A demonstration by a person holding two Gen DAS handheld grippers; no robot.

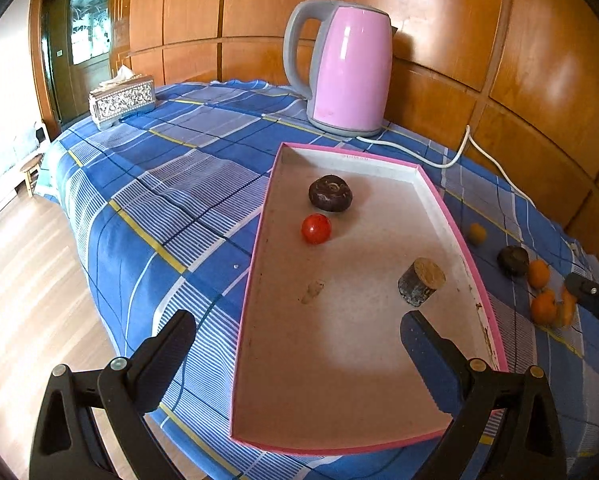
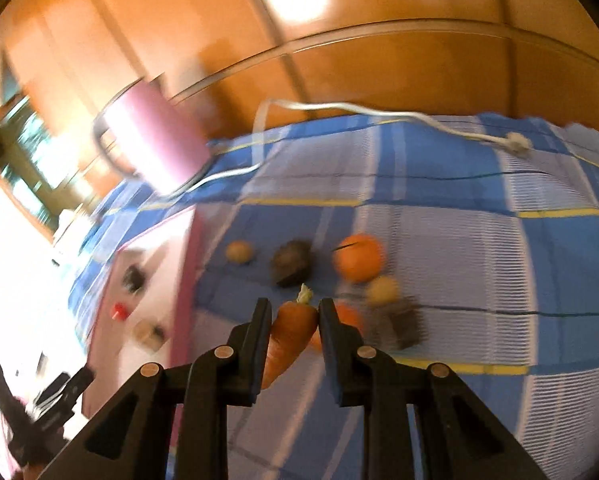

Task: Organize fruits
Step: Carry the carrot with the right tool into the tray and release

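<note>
Item: right tongs (image 2: 294,322), clenched on a carrot (image 2: 289,334). The carrot sits between the two fingers, leafy stub pointing away from the camera, tapered tip hanging back toward the handle. The right wrist view is smeared with motion blur, so how firmly the fingers bear on it cannot be told.

Item: left tongs (image 1: 299,344), released, fingers spread wide and holding nothing, poised over the near end of the pink tray (image 1: 255,280).

Item: pink tray, shallow, lying on the checked blue cloth of the counter (image 1: 147,184), towards its right half. Contents: one dark round fruit (image 1: 330,193), one red tomato (image 1: 316,229), one short brown stub (image 1: 421,281). A pale smudge lies nearby on the tray floor; what it is cannot be told.

Item: loose produce on the cloth beside the tray's right rim: a small yellow fruit (image 2: 239,252), a dark fruit (image 2: 292,263), an orange (image 2: 358,258), another pale fruit (image 2: 382,290); further pieces lie partly hidden behind the right fingers.

Item: pink kettle (image 1: 349,68) with white cord (image 1: 455,152), at the counter's far edge behind the tray.

Risks, as judged:
- The carrot is tapered and held across its thick end; it may pivot or slide out during a fast swing to the tray.
- A drop from height could set the tomato rolling.
- The low tray rim could catch the hanging tip.
</note>
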